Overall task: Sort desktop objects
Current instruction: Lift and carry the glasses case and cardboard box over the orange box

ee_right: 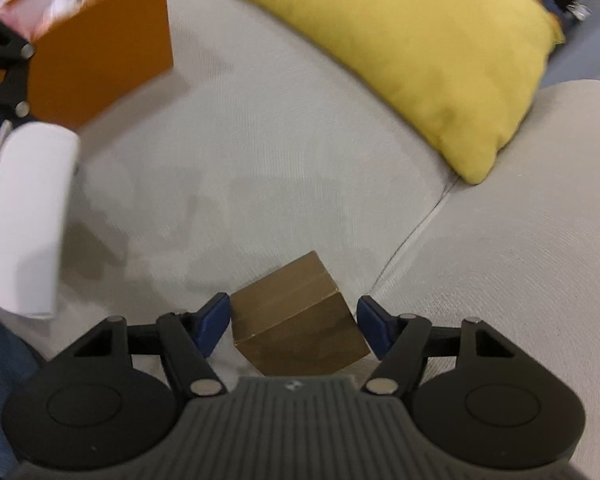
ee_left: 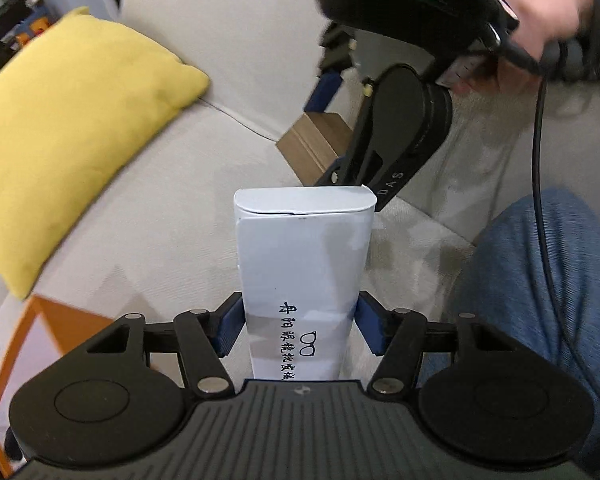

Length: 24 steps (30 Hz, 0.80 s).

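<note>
- The white carton (ee_left: 300, 280), printed with black characters and a small glasses drawing, stands lengthwise between the blue pads of the left gripper (ee_left: 298, 330), its flap end pointing away from the camera, lifted above the pale sofa seat (ee_left: 172, 216).
- The left gripper's jaws stand fairly wide, both pads pressed against the carton's sides, so it has hold of the carton.
- The brown cardboard box (ee_right: 296, 316) sits corner-up between the blue pads of the right gripper (ee_right: 294, 328), off the cushion.
- The right gripper's jaws are also fairly wide; the left pad touches the box, and the box's right corner reaches the right pad, so the box is gripped.
- In the left wrist view the right gripper (ee_left: 380, 136) hangs far and to the right, the brown box (ee_left: 316, 144) under it, a hand (ee_left: 548, 20) on its handle.
- A leg in blue jeans (ee_left: 540, 280) lies at the near right.
- A yellow cushion (ee_left: 76, 128) rests on the sofa at the far left.
- An orange box (ee_right: 100, 52) stands on the seat, far left in the right wrist view, with blurred contents.
</note>
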Motion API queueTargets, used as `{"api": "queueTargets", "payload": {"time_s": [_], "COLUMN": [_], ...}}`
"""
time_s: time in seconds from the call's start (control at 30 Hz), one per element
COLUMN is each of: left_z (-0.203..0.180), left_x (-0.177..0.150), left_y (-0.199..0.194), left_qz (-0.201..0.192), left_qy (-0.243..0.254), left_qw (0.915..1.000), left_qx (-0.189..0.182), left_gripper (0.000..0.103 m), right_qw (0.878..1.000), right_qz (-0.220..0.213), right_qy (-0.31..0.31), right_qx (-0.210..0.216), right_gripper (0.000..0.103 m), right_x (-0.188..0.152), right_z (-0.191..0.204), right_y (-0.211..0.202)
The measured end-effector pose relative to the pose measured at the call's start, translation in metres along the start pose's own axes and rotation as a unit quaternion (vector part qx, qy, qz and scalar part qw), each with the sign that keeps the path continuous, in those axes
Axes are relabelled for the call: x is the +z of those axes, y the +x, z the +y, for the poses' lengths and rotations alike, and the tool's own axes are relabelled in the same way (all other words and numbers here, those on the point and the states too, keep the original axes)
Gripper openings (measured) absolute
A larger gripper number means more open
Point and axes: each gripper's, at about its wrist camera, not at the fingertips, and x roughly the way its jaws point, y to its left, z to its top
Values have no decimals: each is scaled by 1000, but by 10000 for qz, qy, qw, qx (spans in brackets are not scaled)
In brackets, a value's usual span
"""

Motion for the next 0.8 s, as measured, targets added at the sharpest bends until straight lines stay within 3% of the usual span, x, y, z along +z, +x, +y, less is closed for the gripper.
{"api": "queueTargets", "payload": {"time_s": [0.23,0.47,0.7,0.8], "left_z": [-1,11,24,31], "left_x": [-26,-65,-121,-140], "left_y": [-72,-148,-182,-171], "left_qz": [-396,-635,50,517], "left_qy": [-130,-346,-325,-247], "left_qw": [9989,9953,9914,9889], "left_qx": [219,648,1270,1374], "left_gripper": [69,69,69,69], "right_qw": [9987,9932,9857,9834], "right_qz": [-497,-1144,-1529,-1571], "right_qy": [75,-207,-708,-899], "right_qx": [-104,-70,66,119], "right_gripper": [71,71,71,71], "right_x": [6,36,73,90], "right_z": [29,67,122,143], "right_y": [-53,-105,-142,-142]}}
